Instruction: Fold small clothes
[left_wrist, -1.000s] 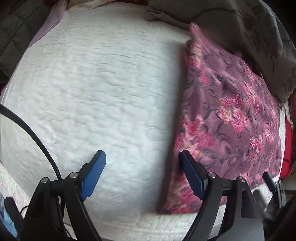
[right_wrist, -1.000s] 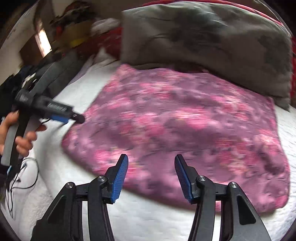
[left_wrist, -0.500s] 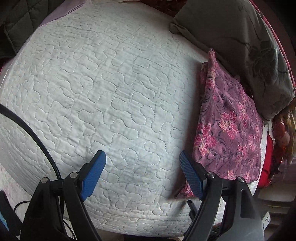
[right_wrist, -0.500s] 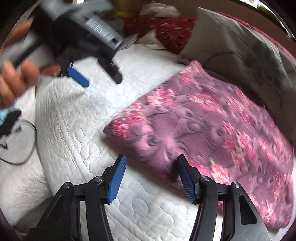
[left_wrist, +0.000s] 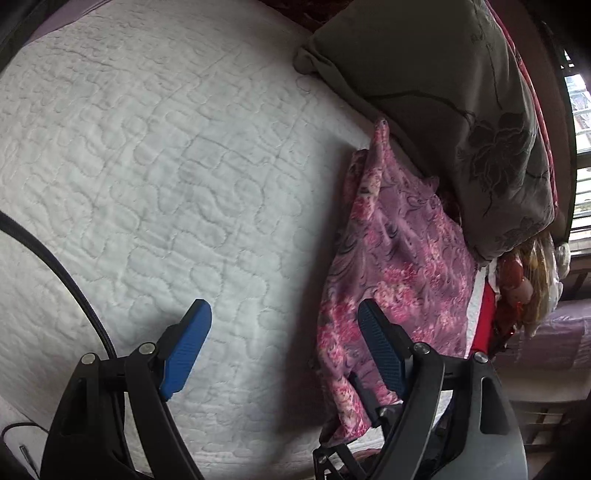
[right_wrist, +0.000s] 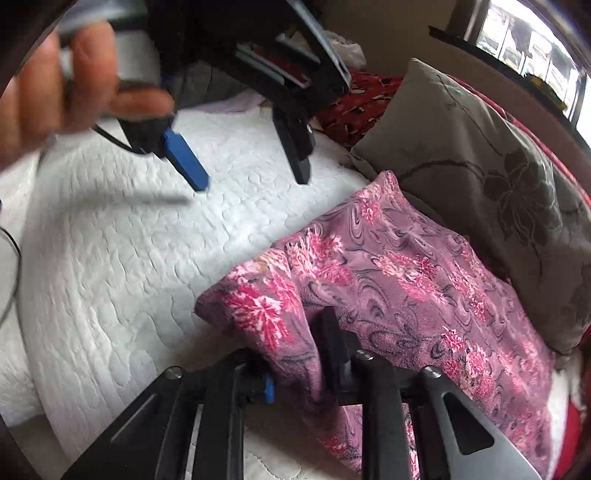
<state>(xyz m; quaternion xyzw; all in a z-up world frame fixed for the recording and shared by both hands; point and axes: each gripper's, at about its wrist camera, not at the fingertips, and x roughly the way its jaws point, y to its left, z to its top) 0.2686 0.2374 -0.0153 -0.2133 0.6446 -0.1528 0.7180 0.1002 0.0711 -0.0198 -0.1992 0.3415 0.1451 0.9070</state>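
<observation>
A purple cloth with pink flowers (right_wrist: 406, 280) lies folded on the white quilted bed, against a grey pillow. My right gripper (right_wrist: 295, 354) is shut on the cloth's near left corner, which is lifted and bunched between the fingers. The cloth also shows in the left wrist view (left_wrist: 399, 258), at the right. My left gripper (left_wrist: 284, 347) is open and empty above the bare quilt, left of the cloth. It also shows in the right wrist view (right_wrist: 251, 173), held high by a hand at the upper left.
A grey flowered pillow (left_wrist: 461, 103) lies behind the cloth, also seen in the right wrist view (right_wrist: 498, 166). The white quilt (left_wrist: 166, 166) spreads left. A black cable (left_wrist: 55, 266) crosses the left. Red fabric and clutter (left_wrist: 517, 288) sit past the bed's right edge.
My right gripper closed on the cloth's near corner and lifted it. My left gripper moved up and away to the left, over the bare quilt, staying open.
</observation>
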